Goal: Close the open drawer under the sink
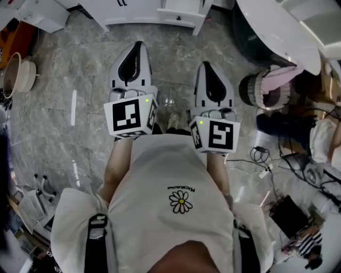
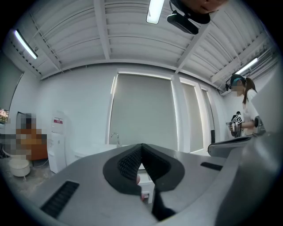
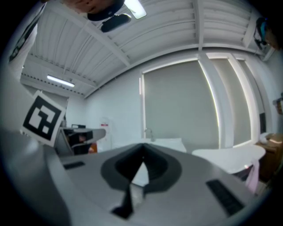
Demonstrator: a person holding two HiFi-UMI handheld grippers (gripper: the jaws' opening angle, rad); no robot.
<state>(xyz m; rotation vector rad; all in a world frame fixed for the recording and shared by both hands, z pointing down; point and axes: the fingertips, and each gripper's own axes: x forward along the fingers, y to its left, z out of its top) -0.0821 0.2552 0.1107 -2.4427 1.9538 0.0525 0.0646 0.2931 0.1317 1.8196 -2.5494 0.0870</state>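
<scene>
In the head view the white sink cabinet [image 1: 133, 15] runs along the top edge, and one drawer [image 1: 181, 17] juts out of its front over the grey floor. My left gripper [image 1: 139, 45] and right gripper [image 1: 205, 64] are held level side by side, pointing at the cabinet and well short of it. In the left gripper view the left gripper [image 2: 141, 145] has its jaws met at the tip with nothing between them, under the faucet [image 2: 116, 137]. The right gripper [image 3: 143, 155] is likewise shut and empty, with the sink counter [image 3: 170, 143] straight ahead.
A round white table [image 1: 277, 32] and a pink-and-white bin [image 1: 266, 88] stand to the right, with cables and bags on the floor there. A bowl [image 1: 13, 72] sits at far left. A water dispenser [image 2: 57, 141] and another person [image 2: 243, 119] show in the left gripper view.
</scene>
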